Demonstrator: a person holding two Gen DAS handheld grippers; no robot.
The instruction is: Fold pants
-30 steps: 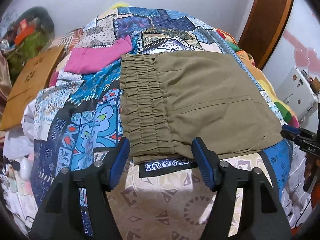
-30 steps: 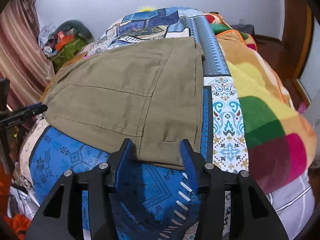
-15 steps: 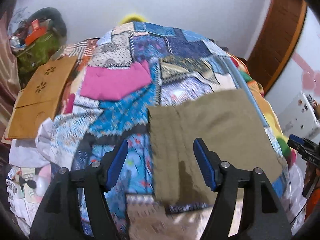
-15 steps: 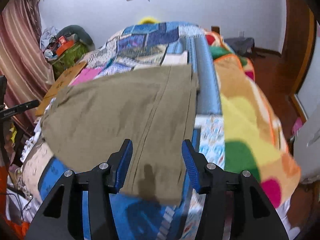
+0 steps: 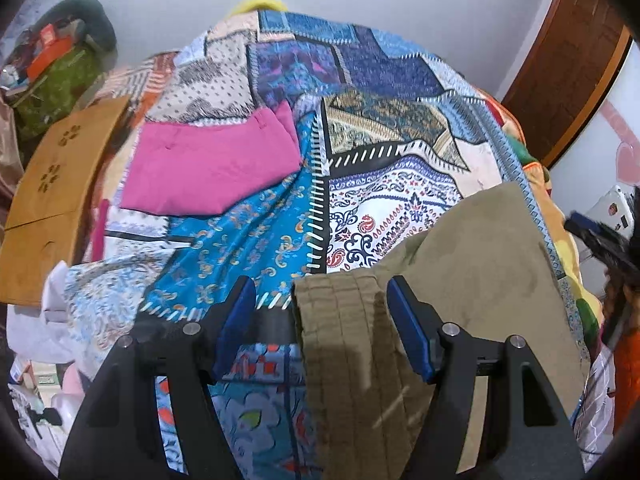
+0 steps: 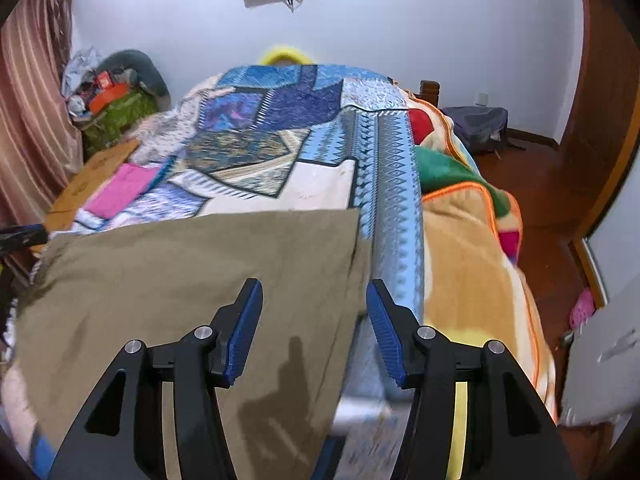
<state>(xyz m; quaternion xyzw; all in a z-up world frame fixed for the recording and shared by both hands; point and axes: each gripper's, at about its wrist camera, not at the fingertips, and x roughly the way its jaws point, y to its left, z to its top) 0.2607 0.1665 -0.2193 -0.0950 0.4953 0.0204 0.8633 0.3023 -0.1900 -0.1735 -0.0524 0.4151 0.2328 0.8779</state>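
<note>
The folded olive-green pants (image 5: pixel 472 280) lie on the patchwork bedspread (image 5: pixel 280 232), near its front edge. In the left wrist view my left gripper (image 5: pixel 320 320) is open, its blue pads either side of the elastic waistband end (image 5: pixel 340 320), above it and not holding it. In the right wrist view the pants (image 6: pixel 180 280) fill the lower left. My right gripper (image 6: pixel 314 320) is open above their right edge, holding nothing. The right gripper also shows at the right edge of the left wrist view (image 5: pixel 596 236).
A folded pink garment (image 5: pixel 208 168) lies farther back on the bed. A wooden board (image 5: pixel 52 196) leans at the left. A multicoloured blanket (image 6: pixel 472 240) covers the bed's right side. A cluttered green bag (image 6: pixel 116 112) stands by the curtain, with a wooden floor at right.
Both grippers have lifted and pulled back from the pants' near edge. The pants now sit lower in both views and the far end of the bed shows.
</note>
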